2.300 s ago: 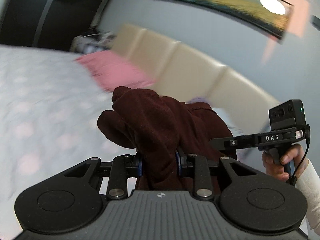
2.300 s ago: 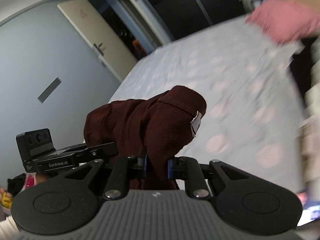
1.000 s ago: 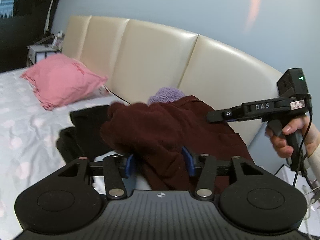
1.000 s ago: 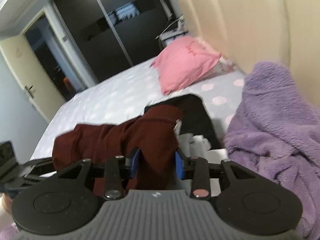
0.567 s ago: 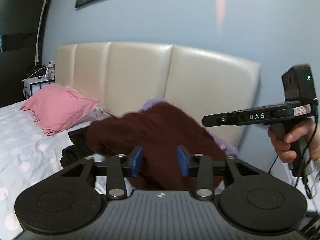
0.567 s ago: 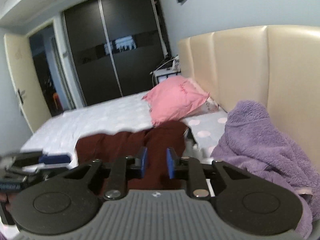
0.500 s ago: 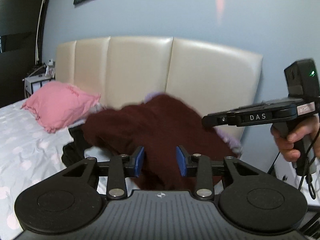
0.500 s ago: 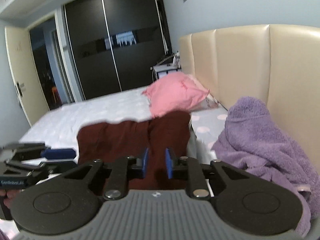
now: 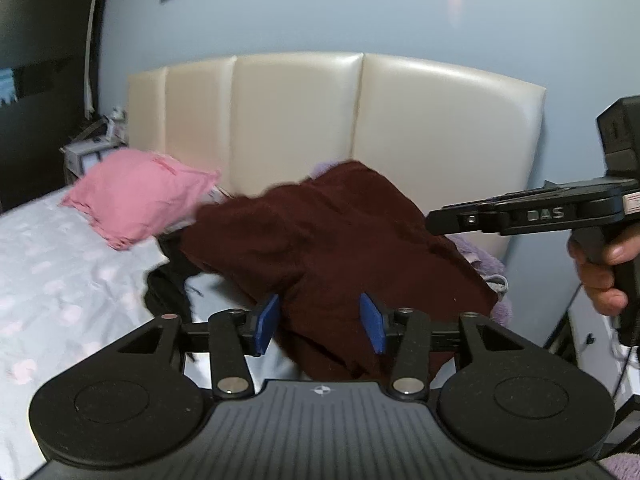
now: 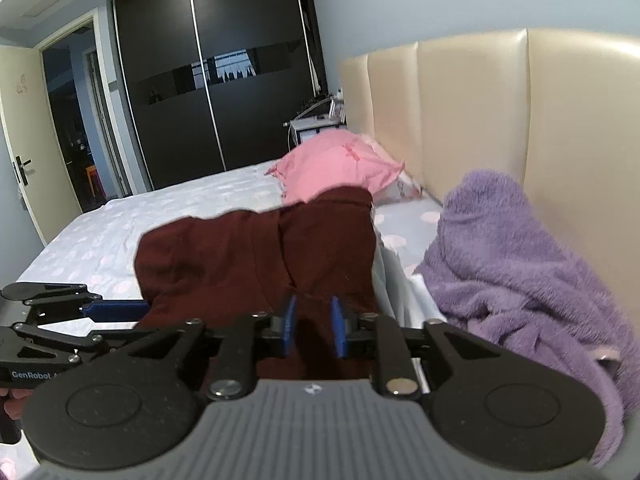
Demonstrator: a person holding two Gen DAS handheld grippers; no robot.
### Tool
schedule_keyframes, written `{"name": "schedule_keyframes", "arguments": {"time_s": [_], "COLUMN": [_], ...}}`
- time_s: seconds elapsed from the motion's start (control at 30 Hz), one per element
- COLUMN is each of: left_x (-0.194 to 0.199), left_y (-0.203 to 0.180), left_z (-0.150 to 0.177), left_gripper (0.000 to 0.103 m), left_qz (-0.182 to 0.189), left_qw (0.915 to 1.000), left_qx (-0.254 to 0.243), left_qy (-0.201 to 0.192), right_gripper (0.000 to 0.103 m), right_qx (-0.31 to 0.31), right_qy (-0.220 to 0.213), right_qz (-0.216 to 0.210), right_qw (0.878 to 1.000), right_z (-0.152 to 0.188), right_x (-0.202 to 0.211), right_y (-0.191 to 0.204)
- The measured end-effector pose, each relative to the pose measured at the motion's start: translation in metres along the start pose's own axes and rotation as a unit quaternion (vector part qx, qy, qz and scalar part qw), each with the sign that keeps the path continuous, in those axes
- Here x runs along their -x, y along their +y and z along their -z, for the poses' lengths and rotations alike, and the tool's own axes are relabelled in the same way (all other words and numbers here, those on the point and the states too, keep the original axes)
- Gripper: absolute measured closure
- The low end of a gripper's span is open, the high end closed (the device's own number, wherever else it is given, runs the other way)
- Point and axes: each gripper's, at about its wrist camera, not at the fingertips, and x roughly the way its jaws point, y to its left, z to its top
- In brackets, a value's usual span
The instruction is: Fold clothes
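Observation:
A dark maroon garment (image 9: 332, 236) lies in a heap near the head of the bed, over a black garment (image 9: 168, 280). My left gripper (image 9: 320, 322) is open, its blue pads apart with the maroon cloth just beyond them. My right gripper (image 10: 312, 326) is partly open, its pads apart and no longer pinching the maroon garment (image 10: 256, 256) lying ahead of it. The right gripper also shows in the left wrist view (image 9: 436, 224), the left gripper in the right wrist view (image 10: 116, 308). A purple fleece garment (image 10: 508, 256) lies against the headboard.
A pink pillow (image 9: 140, 194) lies by the cream headboard (image 9: 304, 120). The bed sheet (image 10: 160, 212) is white with pink dots. Dark wardrobe doors (image 10: 208, 72) and an open doorway (image 10: 76, 120) stand beyond the bed. A nightstand (image 9: 92, 152) sits in the corner.
Both grippers carried the maroon garment from the middle of the bed to the headboard end, opened and let it go. It now rests on the clothes pile.

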Motion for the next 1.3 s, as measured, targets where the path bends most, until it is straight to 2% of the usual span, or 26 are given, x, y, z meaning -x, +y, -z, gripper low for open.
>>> {"name": "schedule_keyframes", "arguments": {"time_s": [0.17,0.23,0.27,0.3,0.43,0.5,0.57,0.67,0.77,0.9,1.03,1.3], "left_x": [0.051,0.073,0.085,0.096,0.140,0.165,0.191,0.218,0.242,0.266,0.281,0.285], "left_y": [0.006,0.013,0.016,0.019,0.032,0.041,0.051,0.064,0.080,0.099,0.114,0.138], "left_z": [0.000,0.002,0.003,0.003,0.007,0.017,0.031,0.051,0.078,0.114,0.146,0.206], "left_gripper": [0.053,0.051,0.050,0.048,0.039,0.026,0.025,0.023,0.021,0.021,0.021,0.021], "left_qz": [-0.030,-0.045,-0.053,-0.061,-0.092,-0.132,-0.173,-0.224,-0.280,-0.344,-0.382,-0.440], "left_qw": [0.9993,0.9985,0.9979,0.9973,0.9941,0.9889,0.9814,0.9711,0.9570,0.9352,0.9183,0.8843], "left_qx": [-0.003,-0.001,0.000,0.001,0.004,0.010,0.016,0.024,0.030,0.055,0.089,0.156], "left_qy": [-0.024,-0.032,-0.036,-0.040,-0.057,-0.068,-0.080,-0.078,-0.069,-0.064,-0.055,-0.016], "right_gripper": [0.064,0.054,0.044,0.039,0.035,0.026,0.022,0.020,0.014,0.013,0.005,0.004], "right_qx": [0.019,0.029,0.032,0.035,0.053,0.060,0.063,0.069,0.077,0.085,0.101,0.157], "right_qy": [-0.014,-0.021,-0.026,-0.030,-0.038,-0.040,-0.042,-0.042,-0.043,-0.036,-0.034,-0.039], "right_qz": [-0.013,-0.020,-0.025,-0.030,-0.051,-0.062,-0.077,-0.098,-0.111,-0.136,-0.137,-0.094], "right_qw": [1.000,0.999,0.999,0.998,0.997,0.995,0.994,0.992,0.990,0.986,0.985,0.982], "right_z": [-0.005,-0.007,-0.009,-0.010,-0.011,-0.009,-0.004,0.012,0.030,0.060,0.094,0.162], "right_x": [0.023,0.032,0.036,0.041,0.051,0.053,0.052,0.045,0.037,0.024,0.008,-0.031], "right_y": [0.034,0.053,0.063,0.073,0.118,0.142,0.168,0.207,0.246,0.296,0.344,0.413]}}
